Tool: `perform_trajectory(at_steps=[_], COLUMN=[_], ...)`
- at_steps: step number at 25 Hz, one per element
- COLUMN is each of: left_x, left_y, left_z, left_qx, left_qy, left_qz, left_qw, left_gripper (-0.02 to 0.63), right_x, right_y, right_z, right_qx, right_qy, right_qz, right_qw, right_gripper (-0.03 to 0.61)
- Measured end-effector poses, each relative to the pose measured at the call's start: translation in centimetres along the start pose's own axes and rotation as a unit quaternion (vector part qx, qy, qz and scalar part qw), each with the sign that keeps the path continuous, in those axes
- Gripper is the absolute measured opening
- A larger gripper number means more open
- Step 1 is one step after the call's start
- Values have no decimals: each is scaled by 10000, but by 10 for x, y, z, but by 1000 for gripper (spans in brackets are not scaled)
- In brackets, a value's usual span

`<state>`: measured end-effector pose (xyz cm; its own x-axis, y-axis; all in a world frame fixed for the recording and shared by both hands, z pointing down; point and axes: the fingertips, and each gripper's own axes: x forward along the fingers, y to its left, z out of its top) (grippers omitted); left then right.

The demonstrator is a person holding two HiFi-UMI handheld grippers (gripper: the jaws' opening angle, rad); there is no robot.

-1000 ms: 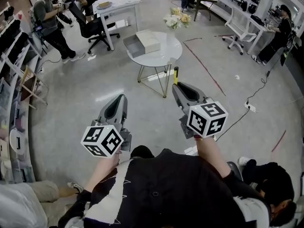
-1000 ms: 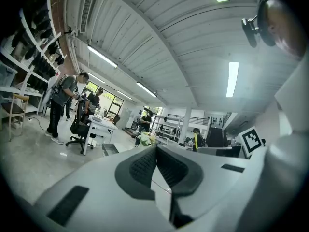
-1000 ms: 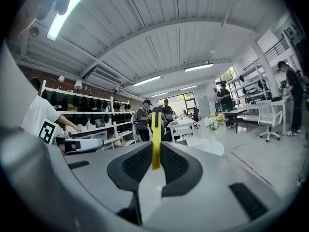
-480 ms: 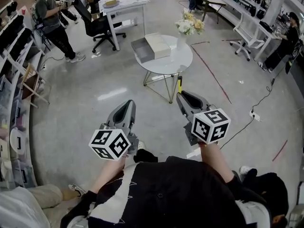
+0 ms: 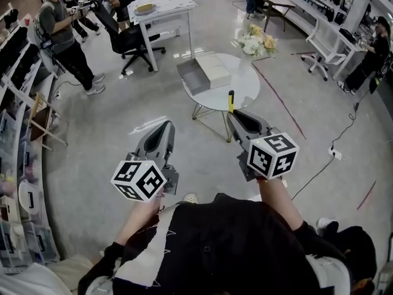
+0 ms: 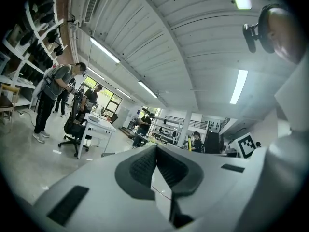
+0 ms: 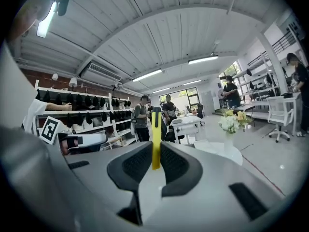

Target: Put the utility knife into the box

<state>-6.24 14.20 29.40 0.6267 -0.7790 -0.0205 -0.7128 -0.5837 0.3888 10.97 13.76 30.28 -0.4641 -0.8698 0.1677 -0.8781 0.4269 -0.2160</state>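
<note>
The utility knife (image 5: 231,100) is slim and yellow with a black tip. It stands upright, clamped between the jaws of the right gripper (image 5: 234,114), and is seen against the near edge of the round table (image 5: 244,92). The box (image 5: 204,72), an open grey tray touching a white block, rests on that table's far left part.

The utility knife (image 5: 231,99) was mostly buried in the right hand-held gripper (image 5: 233,113), so only its top end poked out, right at the bench (image 5: 245,90) edge. The box (image 5: 212,71) on the bench was too small to see inside. The bench's near legs were partly blocked too.
</note>
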Motion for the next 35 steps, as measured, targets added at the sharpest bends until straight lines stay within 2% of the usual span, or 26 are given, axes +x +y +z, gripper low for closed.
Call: perform_trajectory(at_steps=[7,12,19,21,25,35], left_x=[21,38,57,62,71,117], left_y=[45,78,102,109,120,159], left_z=[40,54,46,39,21,15], left_qx=[94,137,96,103,-123,-185], left_qy=[-137,-114,53,133,342,337], left_qz=[-213,-277,-287,-247,-163,168], left_qw=[9996,9995,9995,9996,9992,9991], left_gripper=[12,12,12,12,12,12], right_x=[53,88,111,118,132,202], right_y=[12,15,5,0,-11,-53], right_z=[30,34,30,23,0,-12], right_qx=[-82,-95,-78,-11,195,327], right_qy=[-279,-290,-241,-160,139,478], right_qz=[-43,-94,-223,-252,-230,67], right_qw=[9996,9995,9994,9996,9994,9983], right_gripper=[60,60,60,60,60,60])
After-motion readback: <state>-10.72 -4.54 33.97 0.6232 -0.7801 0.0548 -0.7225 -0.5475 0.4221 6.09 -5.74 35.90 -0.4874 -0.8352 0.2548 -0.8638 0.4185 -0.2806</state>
